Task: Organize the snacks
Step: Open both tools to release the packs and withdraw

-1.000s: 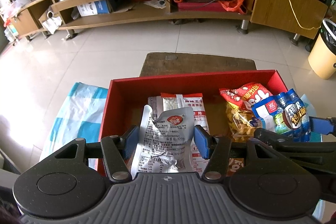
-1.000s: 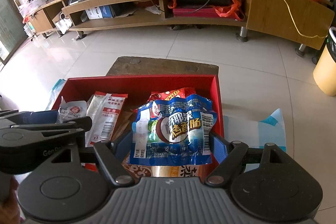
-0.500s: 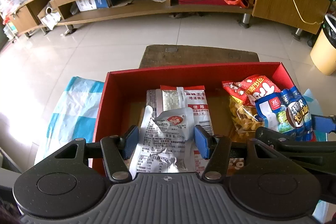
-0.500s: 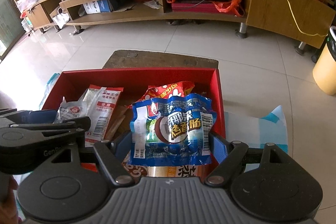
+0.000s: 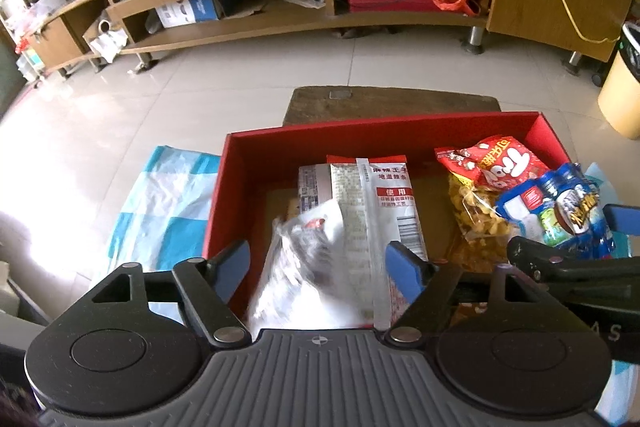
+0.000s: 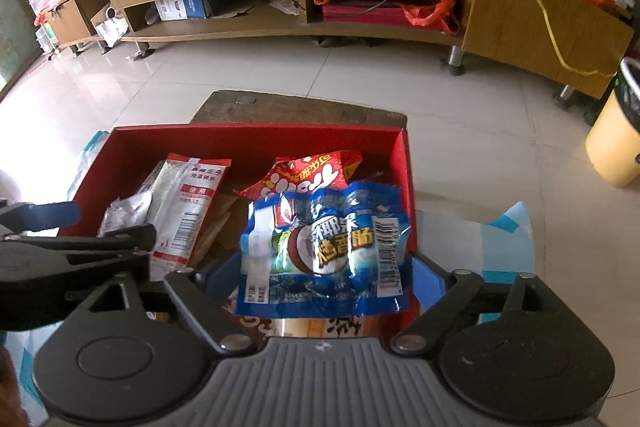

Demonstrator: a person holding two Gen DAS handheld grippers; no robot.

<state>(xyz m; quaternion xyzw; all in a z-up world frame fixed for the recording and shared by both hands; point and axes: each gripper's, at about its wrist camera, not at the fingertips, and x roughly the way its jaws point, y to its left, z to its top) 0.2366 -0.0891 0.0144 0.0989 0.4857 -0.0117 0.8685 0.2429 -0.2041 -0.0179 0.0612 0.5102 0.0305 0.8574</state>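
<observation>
A red box (image 5: 380,131) (image 6: 256,133) holds several snack packets. The jaws of my left gripper (image 5: 320,269) are opening, and a crumpled silver packet (image 5: 304,259), blurred, drops between them clear of both pads, onto a long silver-and-red packet (image 5: 384,203). My right gripper (image 6: 322,279) is also opening. A blue sausage packet (image 6: 324,243) sits between its jaws with small gaps to the pads, above a red snack bag (image 6: 312,171) at the box's right end. In each view the other gripper shows at the edge: the right gripper (image 5: 580,239) and the left gripper (image 6: 52,223).
The box rests on a blue-and-white checked cloth (image 5: 160,203) and a dark wooden board (image 5: 392,103) over a tiled floor. A long wooden TV cabinet (image 5: 280,19) runs along the back. A yellow bin (image 6: 612,139) stands at the far right.
Both grippers have spread their jaws. The silver packet has slipped down out of the left grip and blurs. The blue packet is no longer pinched by the right pads.
</observation>
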